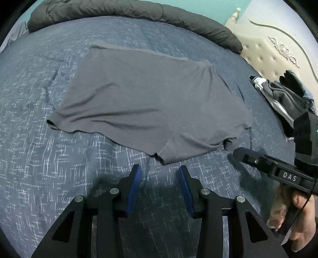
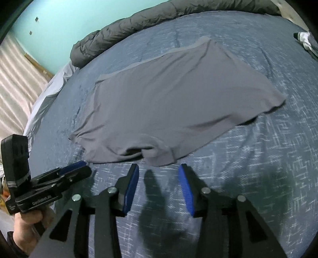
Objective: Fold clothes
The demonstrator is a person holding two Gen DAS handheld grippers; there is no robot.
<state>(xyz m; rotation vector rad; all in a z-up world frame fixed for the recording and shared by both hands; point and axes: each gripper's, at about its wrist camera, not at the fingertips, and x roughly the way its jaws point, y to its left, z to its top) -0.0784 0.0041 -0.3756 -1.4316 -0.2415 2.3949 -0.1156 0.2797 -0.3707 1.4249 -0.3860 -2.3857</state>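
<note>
A grey garment (image 1: 151, 103) (image 2: 174, 107) lies spread flat on the blue patterned bedspread (image 1: 39, 158) (image 2: 268, 168), with a few wrinkles and a banded hem at its far edge. My left gripper (image 1: 160, 170) (image 2: 79, 166) is open just short of the garment's near edge, above its near corner, with nothing between its blue pads. My right gripper (image 2: 159, 168) (image 1: 240, 153) is open too, close to the near hem further right, and empty. A hand (image 1: 302, 216) (image 2: 25, 228) holds each gripper's handle.
A rolled dark grey duvet (image 1: 139, 12) (image 2: 129, 23) runs along the bed's far side. A pile of other clothes (image 1: 284, 95) (image 2: 306, 39) sits at the right by the cream headboard (image 1: 278, 49). A teal wall stands behind.
</note>
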